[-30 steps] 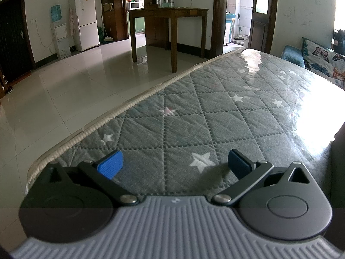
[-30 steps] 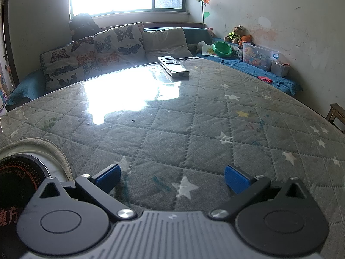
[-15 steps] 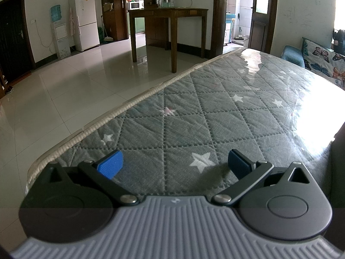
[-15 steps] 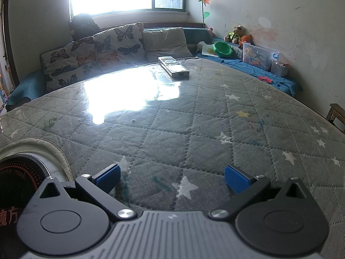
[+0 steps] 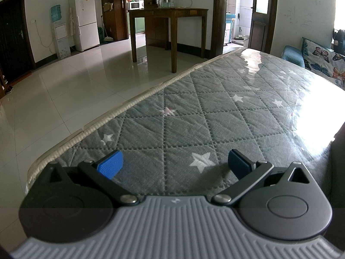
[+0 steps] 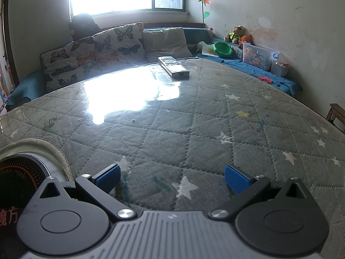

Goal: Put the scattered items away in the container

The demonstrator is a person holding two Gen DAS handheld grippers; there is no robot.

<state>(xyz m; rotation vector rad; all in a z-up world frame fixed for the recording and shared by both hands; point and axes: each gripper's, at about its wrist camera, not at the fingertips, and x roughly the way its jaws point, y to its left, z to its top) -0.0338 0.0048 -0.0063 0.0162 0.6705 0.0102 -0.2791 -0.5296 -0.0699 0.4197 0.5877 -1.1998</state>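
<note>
My left gripper (image 5: 173,165) is open just above the grey quilted, plastic-covered table (image 5: 215,116), with nothing between its blue pads. The right gripper (image 6: 171,178) is open too, low over the same star-patterned top (image 6: 194,118). A woven, cream-rimmed container (image 6: 58,153) shows at the lower left of the right wrist view, with a dark round object with red print (image 6: 19,179) inside it. A white remote control (image 6: 173,66) lies at the table's far edge. No scattered items lie near either gripper.
The table's left edge (image 5: 120,108) drops to a tiled floor (image 5: 64,90) with a wooden table (image 5: 170,21) and fridge (image 5: 85,20) beyond. Behind the table stands a sofa with butterfly cushions (image 6: 94,51), a green bowl (image 6: 222,48) and a clear toy box (image 6: 258,57).
</note>
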